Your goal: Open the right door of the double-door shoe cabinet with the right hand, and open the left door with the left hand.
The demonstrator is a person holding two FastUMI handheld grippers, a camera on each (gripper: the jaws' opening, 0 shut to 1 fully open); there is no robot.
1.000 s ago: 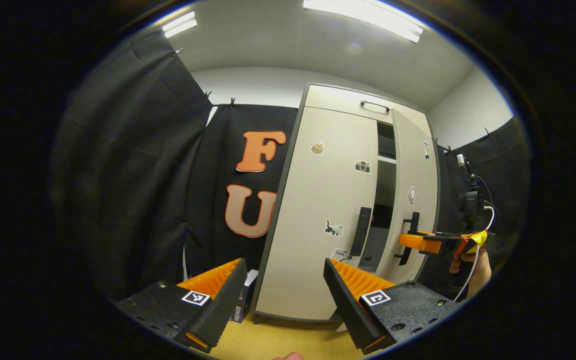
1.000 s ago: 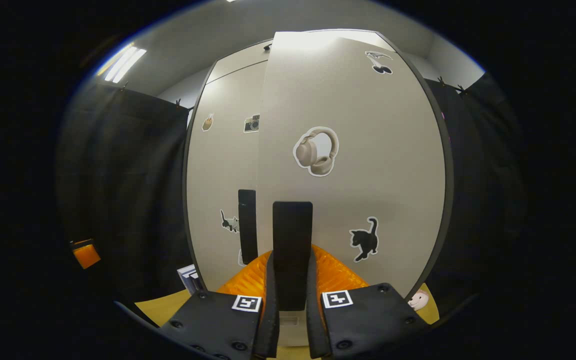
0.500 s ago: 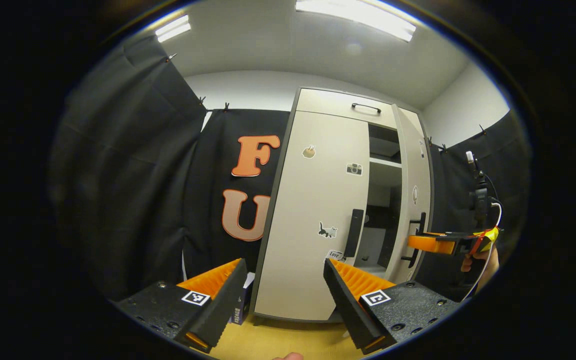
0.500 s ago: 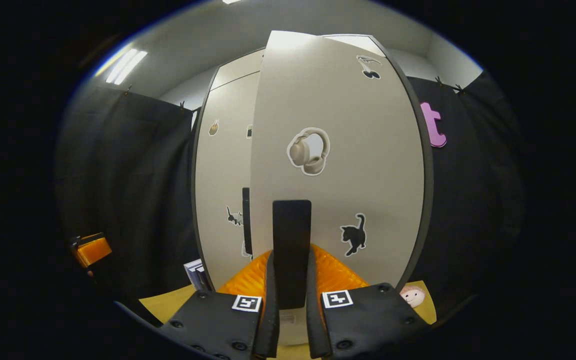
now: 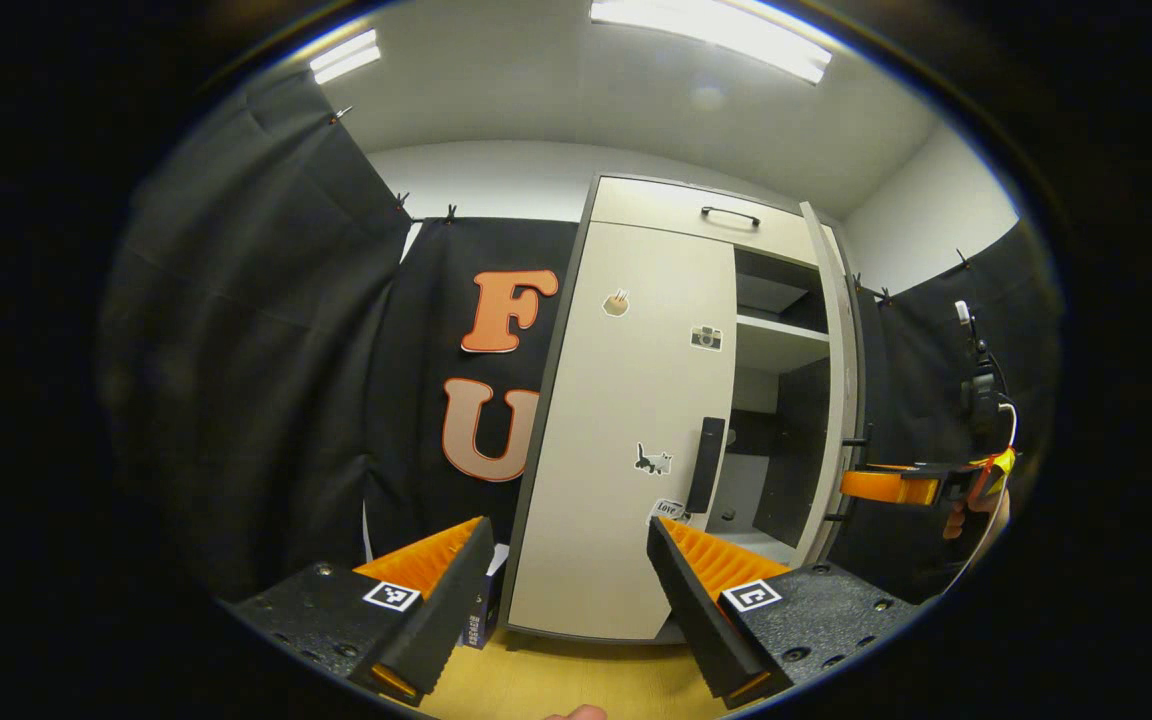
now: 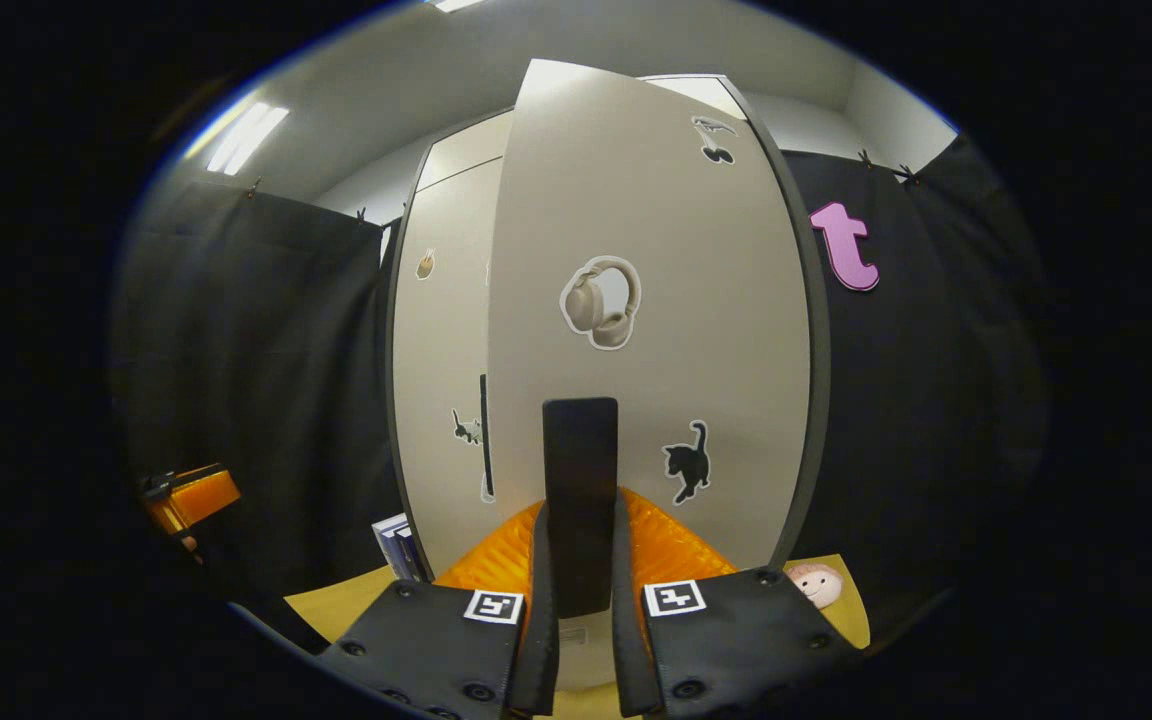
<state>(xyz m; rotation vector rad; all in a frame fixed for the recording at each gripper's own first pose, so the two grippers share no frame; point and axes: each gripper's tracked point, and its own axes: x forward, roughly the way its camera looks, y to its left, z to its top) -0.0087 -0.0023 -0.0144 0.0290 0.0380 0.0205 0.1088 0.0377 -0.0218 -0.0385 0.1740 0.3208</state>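
While the right gripper (image 6: 583, 640) pinches the black handle (image 6: 580, 500) of the right door (image 6: 656, 350), both fingers pressing its sides, that door stands swung out from the cabinet (image 5: 676, 205). In the right gripper view the door's face is close ahead, bearing a headphone sticker (image 6: 600, 303), a black cat sticker (image 6: 688, 462) and a small sticker near the top. In the left gripper view the same door shows nearly edge-on (image 5: 844, 400), with dark shelves (image 5: 781, 335) open to sight behind it; the right gripper (image 5: 886, 486) appears there too, far to the right, held by a hand (image 5: 976, 512) at the door's handle.

The left door (image 5: 626, 420) lies flush with the cabinet, closed. Its black handle (image 5: 707, 465) runs upright along its right edge, with a cat sticker (image 5: 653, 460) just beside it, a camera sticker (image 5: 705, 337) above and another small sticker higher up. The left gripper (image 5: 566, 590) hangs in front of this door, well apart from it, jaws spread wide with nothing between them. In the right gripper view the left gripper (image 6: 191, 497) shows off to the left.

A top drawer with a black handle (image 5: 731, 214) sits above both doors. The cabinet stands on a yellowish floor (image 5: 576, 680), with a box (image 5: 484, 600) against its left foot. A round face sticker (image 6: 816, 583) lies on the floor by the right door.
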